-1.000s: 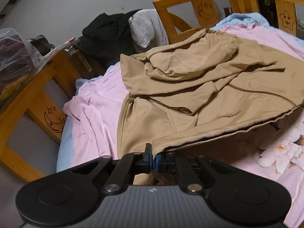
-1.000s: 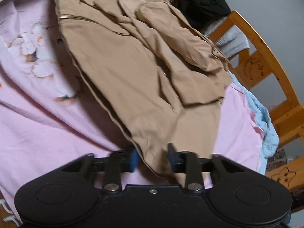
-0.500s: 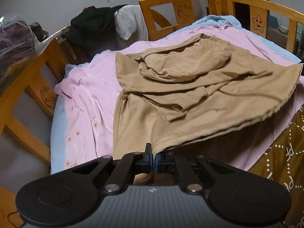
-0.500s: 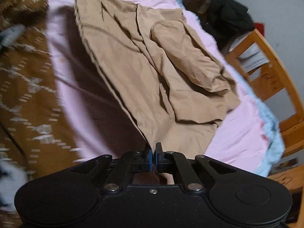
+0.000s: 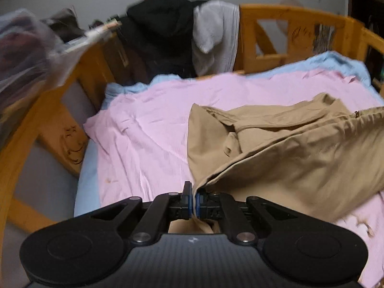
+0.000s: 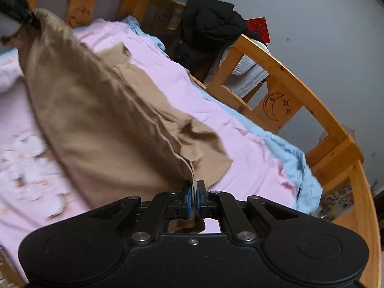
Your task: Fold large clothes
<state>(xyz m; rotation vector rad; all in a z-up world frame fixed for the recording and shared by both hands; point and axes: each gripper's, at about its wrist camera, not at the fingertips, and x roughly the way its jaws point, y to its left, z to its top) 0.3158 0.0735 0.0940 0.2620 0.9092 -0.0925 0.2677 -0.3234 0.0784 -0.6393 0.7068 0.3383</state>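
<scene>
Since a second ago, both grippers have risen, lifting the tan garment's near edge clear of the bed, and much more pink sheet now shows beyond it; the right gripper, then open around the hem, has closed on it.

Left wrist view: the left gripper (image 5: 194,200) has its jaws together, clamped on a corner of the tan garment (image 5: 300,148). One tan garment is in sight. From the jaws it stretches away to the right, partly raised, its far part lying crumpled on the pink sheet (image 5: 148,129). A pale blue sheet (image 5: 331,60) shows under the pink one along the far and left edges. One wooden bed frame (image 5: 288,24) with slatted rails rings the mattress; carvings on the rails are too blurred to read here. Over the far rail hang two pieces of clothing, one black garment (image 5: 158,31) and one grey garment (image 5: 216,33). A clear plastic bag (image 5: 21,55) sits at upper left. Plain grey wall behind.

Right wrist view: the right gripper (image 6: 194,200) has its jaws together, clamped on the garment's hem. The cloth rises from here in a taut fold towards the upper left, where the other gripper's dark tip holds the far corner, the rest trailing onto the pink sheet. One carved moon with two stars (image 6: 276,105) marks a rail panel. One red paper (image 6: 260,30) hangs on the grey wall; its writing cannot be read. No brand or label is legible.
</scene>
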